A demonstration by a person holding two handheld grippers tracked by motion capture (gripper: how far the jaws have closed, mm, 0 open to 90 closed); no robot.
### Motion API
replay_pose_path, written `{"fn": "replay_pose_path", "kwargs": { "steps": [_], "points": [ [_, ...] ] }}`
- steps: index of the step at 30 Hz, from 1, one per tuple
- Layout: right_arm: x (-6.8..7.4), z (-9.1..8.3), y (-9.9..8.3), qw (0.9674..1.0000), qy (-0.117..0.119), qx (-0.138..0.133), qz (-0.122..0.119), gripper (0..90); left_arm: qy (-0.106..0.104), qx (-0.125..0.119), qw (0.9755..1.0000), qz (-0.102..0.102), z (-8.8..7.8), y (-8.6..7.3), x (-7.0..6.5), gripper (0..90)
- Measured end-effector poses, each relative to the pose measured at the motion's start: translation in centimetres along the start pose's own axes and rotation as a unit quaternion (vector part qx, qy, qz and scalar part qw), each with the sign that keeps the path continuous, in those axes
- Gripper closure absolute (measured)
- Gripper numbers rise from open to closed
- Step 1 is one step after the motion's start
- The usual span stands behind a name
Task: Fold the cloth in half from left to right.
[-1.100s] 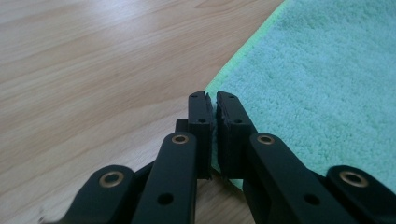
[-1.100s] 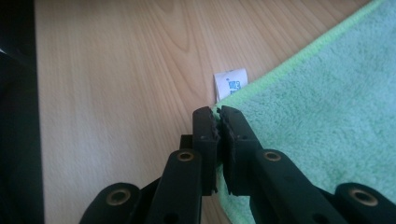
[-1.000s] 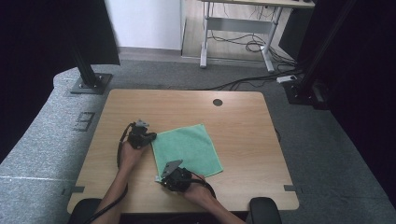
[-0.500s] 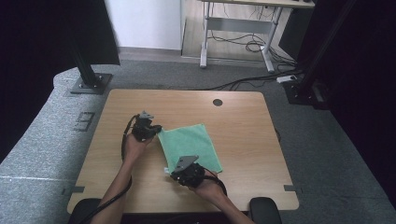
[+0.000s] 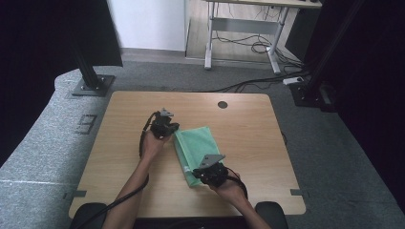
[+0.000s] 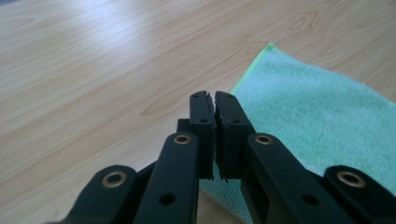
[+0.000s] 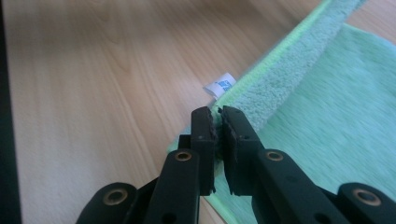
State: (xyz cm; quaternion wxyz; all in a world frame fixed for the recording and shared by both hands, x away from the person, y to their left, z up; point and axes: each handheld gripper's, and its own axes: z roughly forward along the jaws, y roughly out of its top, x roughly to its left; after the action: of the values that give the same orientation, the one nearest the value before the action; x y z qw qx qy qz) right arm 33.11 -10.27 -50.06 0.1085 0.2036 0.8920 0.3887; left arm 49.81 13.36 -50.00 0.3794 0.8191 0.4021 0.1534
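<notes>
on the wooden surface (image 5: pixel 119 157), left claw (image 5: pixel 173 128) and right claw (image 5: pixel 199 175) each pinch the green cloth (image 5: pixel 200 143) edge, holding its fold aligned.

Black claw (image 6: pixel 214 140), brass rivets, grey three-cornered plate.

1. The left gripper (image 5: pixel 173 128) is sitting far-left of the right one, its jaws pressed together.
2. The right gripper (image 5: pixel 198 172) is sitting nearer, its jaws pressed together.
3. Both forearms are reaching in from the near edge.
</notes>
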Motion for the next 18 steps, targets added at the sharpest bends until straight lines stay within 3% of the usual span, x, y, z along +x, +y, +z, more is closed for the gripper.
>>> {"fn": "replay_pose_path", "kwargs": {
  "steps": [18],
  "points": [
    [-2.5,-2.8,-2.4,0.9994,-0.022,-0.006,0.024,82.6,-0.003,0.002,0.9989,0.047,2.9,3.6,-3.4,85.6]
  ]
}}
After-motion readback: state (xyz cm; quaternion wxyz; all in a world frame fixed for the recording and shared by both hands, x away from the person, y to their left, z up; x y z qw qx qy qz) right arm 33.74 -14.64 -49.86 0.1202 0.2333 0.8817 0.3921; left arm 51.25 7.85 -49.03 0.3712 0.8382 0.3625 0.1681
